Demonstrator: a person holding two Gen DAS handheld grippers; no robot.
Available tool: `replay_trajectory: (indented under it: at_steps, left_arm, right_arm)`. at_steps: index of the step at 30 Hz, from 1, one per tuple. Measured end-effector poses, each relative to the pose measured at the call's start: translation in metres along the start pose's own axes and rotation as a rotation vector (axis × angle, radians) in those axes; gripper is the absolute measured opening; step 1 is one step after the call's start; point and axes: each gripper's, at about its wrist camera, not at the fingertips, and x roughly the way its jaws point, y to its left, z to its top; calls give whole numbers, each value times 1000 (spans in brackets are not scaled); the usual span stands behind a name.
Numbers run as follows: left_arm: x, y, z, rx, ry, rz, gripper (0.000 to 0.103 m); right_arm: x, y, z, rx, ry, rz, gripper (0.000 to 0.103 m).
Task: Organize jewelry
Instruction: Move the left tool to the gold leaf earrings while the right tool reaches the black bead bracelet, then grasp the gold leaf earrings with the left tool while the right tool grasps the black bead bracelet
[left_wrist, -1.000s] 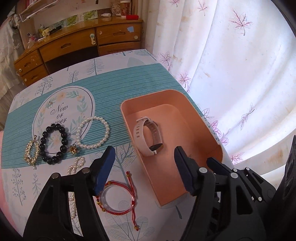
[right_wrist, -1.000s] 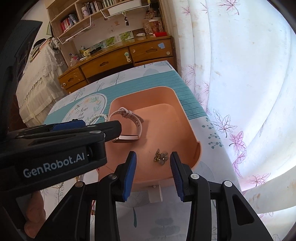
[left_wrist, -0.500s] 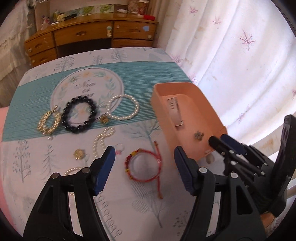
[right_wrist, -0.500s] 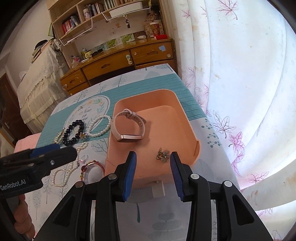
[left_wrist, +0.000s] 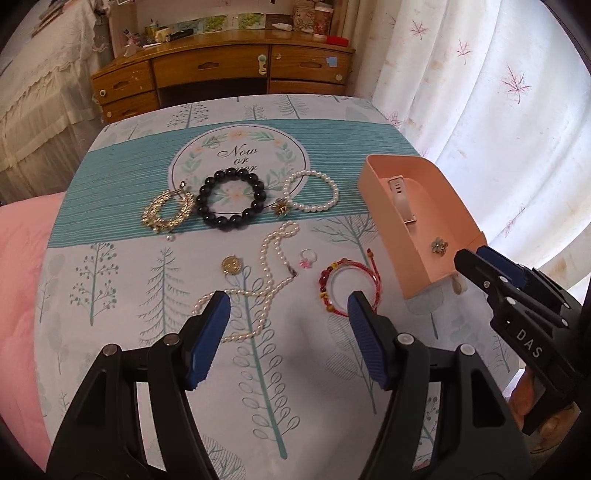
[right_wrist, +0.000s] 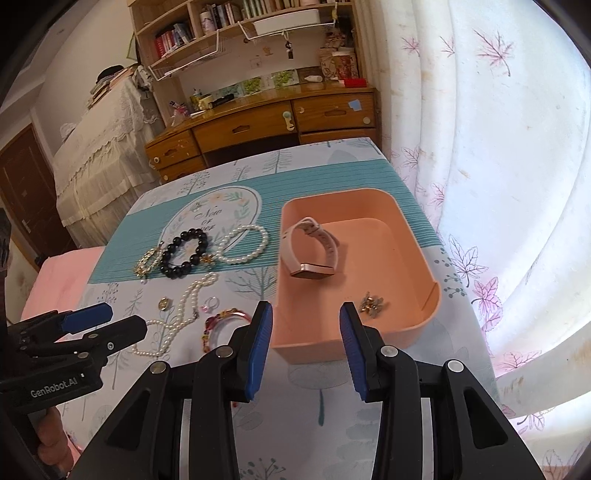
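Home bedroom: wooden desk (right_wrist: 273, 125), bookshelves (right_wrist: 221, 22).

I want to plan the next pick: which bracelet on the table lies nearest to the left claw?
The red cord bracelet, just ahead of the left claw. The black bead, pearl and gold bracelets lie farther back.

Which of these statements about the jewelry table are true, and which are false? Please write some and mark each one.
1. The pink watch lies inside the peach tray. True.
2. The black bead bracelet is in the tray. False: it lies on the tablecloth, between the gold bracelet and the white pearl bracelet.
3. The left tongs are open and hold nothing. True.
4. The right tongs grip the red cord bracelet. False: they are open and empty; the bracelet lies on the cloth.
5. A small flower-shaped piece lies in the tray. True.
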Motion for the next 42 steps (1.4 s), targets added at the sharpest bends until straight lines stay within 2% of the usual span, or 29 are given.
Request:
replay_trajectory:
  at_steps: [9,16,19,23,28,31,36,39,42]
  left_arm:
    - [-19,15,-15,-16,-20,27,64]
    - [-27,69,-22,-103,-29,108,64]
    - [-24,105,-16,-170,-21,130,64]
    - [-5,154,3,-258,24,125,63]
    - [31,191,36,-279,92,132,63]
    - [49,193,51,-246,108,114,63]
    - [70,170,66,-96,133,60,64]
    - [79,153,69,46,141,37,64]
    - [85,141,68,200,132,55,64]
  right_arm:
    - [-17,35,-12,-72,16,28,38]
    - [-7,70,-12,-129,79,90,38]
    - [5,85,2,-143,124,134,38]
    - [30,105,34,-172,175,144,38]
    - [71,131,79,-218,203,158,38]
    - [108,146,103,-223,263,193,38]
    - [172,166,125,-255,347,193,38]
    - [206,173,128,-275,409,195,38]
    - [227,177,127,-308,440,175,38]
